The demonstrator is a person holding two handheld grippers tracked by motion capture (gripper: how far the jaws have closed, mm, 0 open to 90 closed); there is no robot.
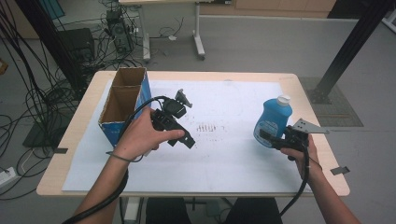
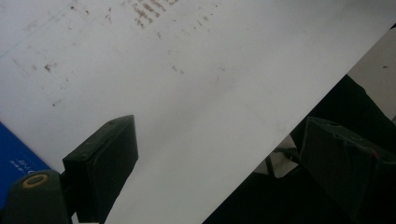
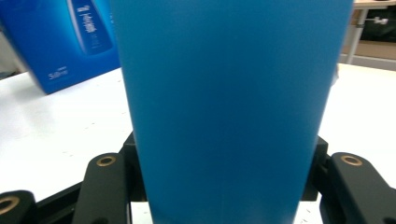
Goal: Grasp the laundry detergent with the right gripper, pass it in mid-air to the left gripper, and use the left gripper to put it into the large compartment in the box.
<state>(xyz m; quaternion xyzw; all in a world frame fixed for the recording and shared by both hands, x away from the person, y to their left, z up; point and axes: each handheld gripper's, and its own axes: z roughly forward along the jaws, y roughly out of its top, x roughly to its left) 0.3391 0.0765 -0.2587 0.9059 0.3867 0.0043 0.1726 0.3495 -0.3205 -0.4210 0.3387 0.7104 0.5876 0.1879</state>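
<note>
A blue bottle [image 1: 273, 119] with a white cap [image 1: 283, 99] leans a little at the right of the table, and my right gripper [image 1: 269, 138] is shut on its lower body. Close up in the right gripper view, the bottle [image 3: 233, 102] stands between the black jaws of that gripper [image 3: 226, 186]. At the left, a hand holds my left gripper [image 1: 185, 140] over the white sheet, beside an open blue cardboard box [image 1: 123, 100]. Its jaws [image 2: 219, 140] stand apart with nothing between them.
A white paper sheet [image 1: 224, 158] covers the wooden table [image 1: 70, 135], with brown specks [image 1: 210, 127] at its middle. The blue box [image 3: 70, 42] stands beyond the bottle. On the floor behind the table are cables, a table leg [image 1: 199, 32] and a black post [image 1: 345, 51].
</note>
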